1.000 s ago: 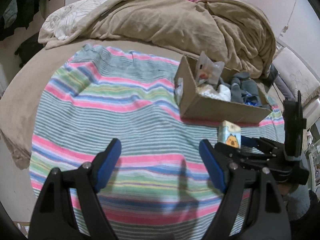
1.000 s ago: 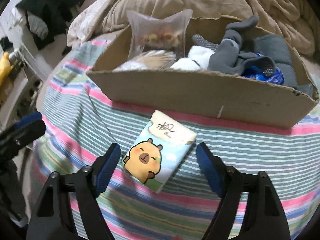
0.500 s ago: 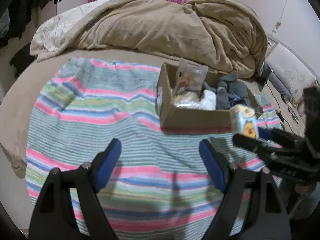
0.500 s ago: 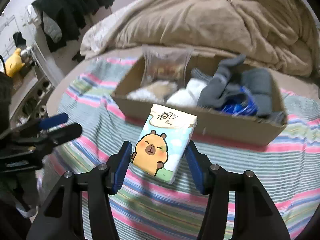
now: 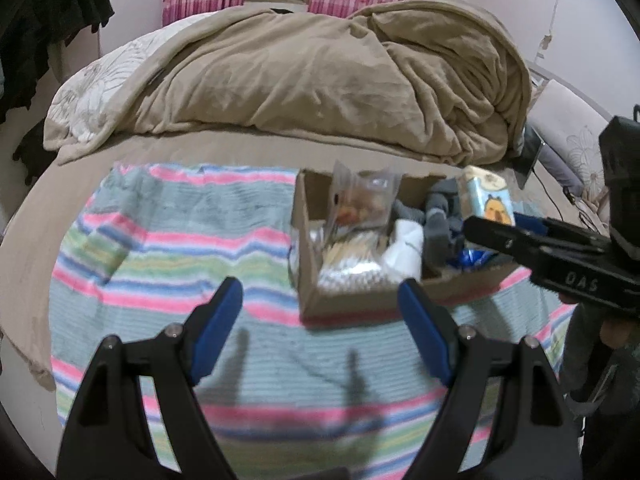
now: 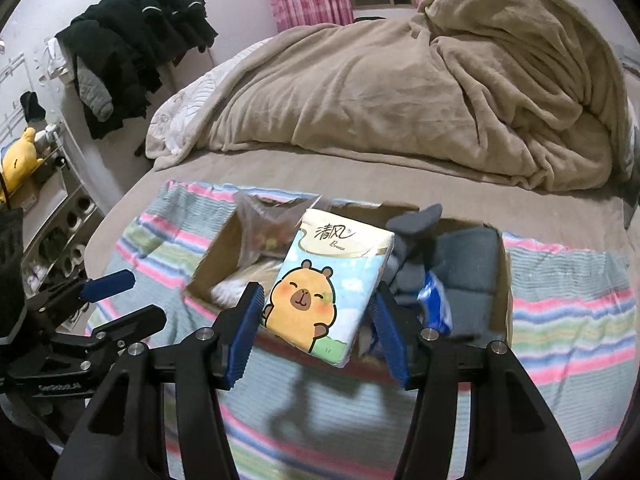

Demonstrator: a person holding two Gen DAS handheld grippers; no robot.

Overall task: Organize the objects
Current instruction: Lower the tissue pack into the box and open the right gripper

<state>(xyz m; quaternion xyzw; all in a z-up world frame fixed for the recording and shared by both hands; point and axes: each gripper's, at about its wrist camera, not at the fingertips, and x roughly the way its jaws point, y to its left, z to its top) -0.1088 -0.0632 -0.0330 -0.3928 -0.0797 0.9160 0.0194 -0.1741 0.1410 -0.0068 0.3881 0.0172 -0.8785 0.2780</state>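
Note:
My right gripper [image 6: 318,320] is shut on a tissue pack [image 6: 332,284] with a cartoon capybara and holds it in the air over the near side of a cardboard box [image 6: 505,280]. The box holds a clear snack bag [image 6: 264,224], grey socks [image 6: 416,248], white cloth and a blue packet. In the left wrist view the box [image 5: 344,304] lies right of centre, with the tissue pack [image 5: 490,200] and right gripper [image 5: 516,236] above its right end. My left gripper [image 5: 322,328] is open and empty above the striped blanket [image 5: 168,248], just before the box.
A heaped beige duvet [image 5: 320,72] covers the far part of the bed. Dark clothes [image 6: 132,48] hang at the left, with a shelf and a yellow plush toy [image 6: 18,156] beside the bed. The left gripper [image 6: 108,300] shows at left in the right wrist view.
My right gripper closed on the tissue pack, lifted it off the blanket and carried it up over the box. My left gripper drew back and stayed open.

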